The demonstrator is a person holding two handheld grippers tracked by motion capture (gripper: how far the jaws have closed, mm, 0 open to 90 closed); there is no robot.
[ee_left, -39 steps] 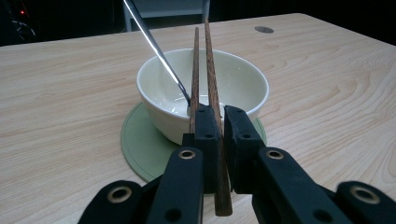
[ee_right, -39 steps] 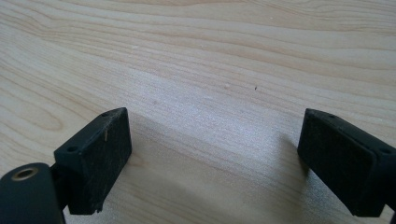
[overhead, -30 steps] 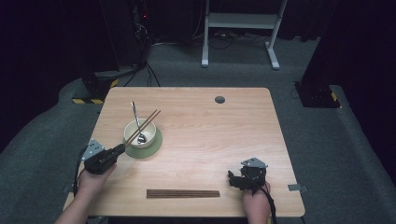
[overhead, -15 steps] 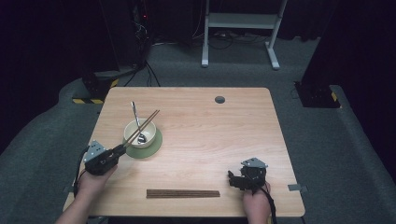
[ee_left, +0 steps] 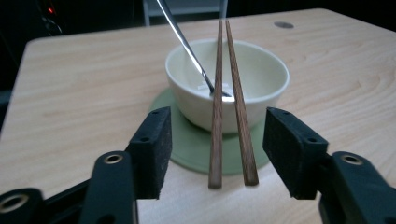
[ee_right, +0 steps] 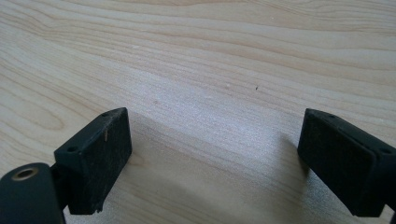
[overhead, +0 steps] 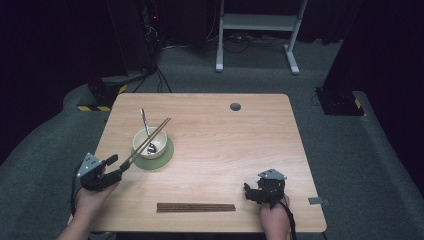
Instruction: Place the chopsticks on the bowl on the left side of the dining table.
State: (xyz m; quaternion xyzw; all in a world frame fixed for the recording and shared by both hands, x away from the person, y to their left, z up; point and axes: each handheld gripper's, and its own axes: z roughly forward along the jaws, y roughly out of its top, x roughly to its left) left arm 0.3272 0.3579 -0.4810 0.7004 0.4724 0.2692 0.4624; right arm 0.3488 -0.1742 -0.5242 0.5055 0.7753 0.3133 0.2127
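My left gripper (ee_left: 217, 140) stands open around the near ends of the chopsticks (ee_left: 229, 93) resting across the bowl (ee_left: 227, 81), near the table's (overhead: 225, 150) left edge. My right gripper (overhead: 250, 192) sits open over bare wood near the front right corner.

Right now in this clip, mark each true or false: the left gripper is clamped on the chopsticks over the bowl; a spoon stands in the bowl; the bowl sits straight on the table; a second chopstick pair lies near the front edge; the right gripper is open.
1. Left gripper clamped on the chopsticks: false. Its jaws stand open on either side of their near ends, not touching.
2. Spoon in the bowl: true.
3. Bowl straight on the table: false. It sits on a green saucer.
4. Second chopstick pair near the front edge: true.
5. Right gripper open: true.
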